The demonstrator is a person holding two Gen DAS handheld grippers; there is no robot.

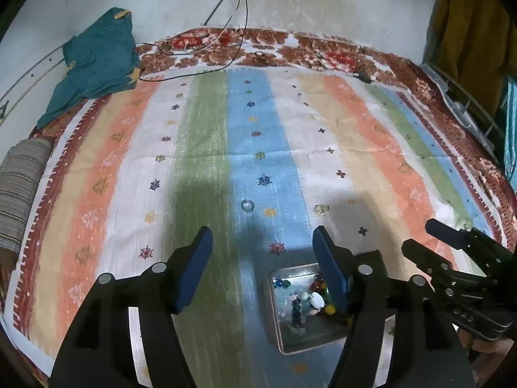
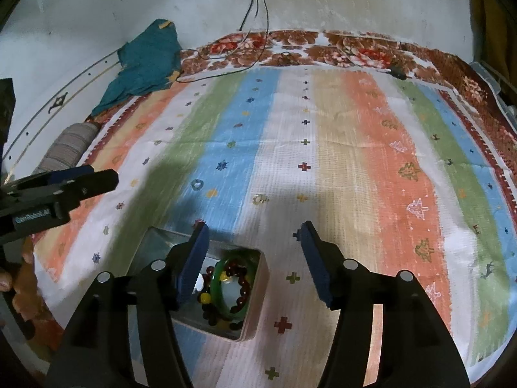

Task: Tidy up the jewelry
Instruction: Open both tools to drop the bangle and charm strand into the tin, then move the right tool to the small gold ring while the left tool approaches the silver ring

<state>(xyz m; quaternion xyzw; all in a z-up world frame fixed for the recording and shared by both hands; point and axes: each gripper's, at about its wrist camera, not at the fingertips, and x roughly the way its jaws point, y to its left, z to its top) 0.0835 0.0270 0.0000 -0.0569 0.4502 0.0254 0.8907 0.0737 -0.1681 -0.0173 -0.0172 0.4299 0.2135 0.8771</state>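
The right tool [image 2: 253, 237] is hanging wide open and empty above a striped bedspread [image 2: 339, 135]. A metal box [image 2: 255, 297] is sitting just under its left finger, holding a green bangle [image 2: 223, 291] and a ring of dark red beads [image 2: 244, 286]. Two small rings, one blue [image 2: 196, 184] and one pale [image 2: 259, 199], are lying on the bedspread farther ahead, and the left tool [image 2: 97, 177] is poking in from the left edge.

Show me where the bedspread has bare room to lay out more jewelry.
Free: the wide stretch of striped bedspread beyond the two rings, the clear one and the yellowish one, up to the cables, and rightward over the orange stripe. Crowded: near the metal box of beads, between both open tools.
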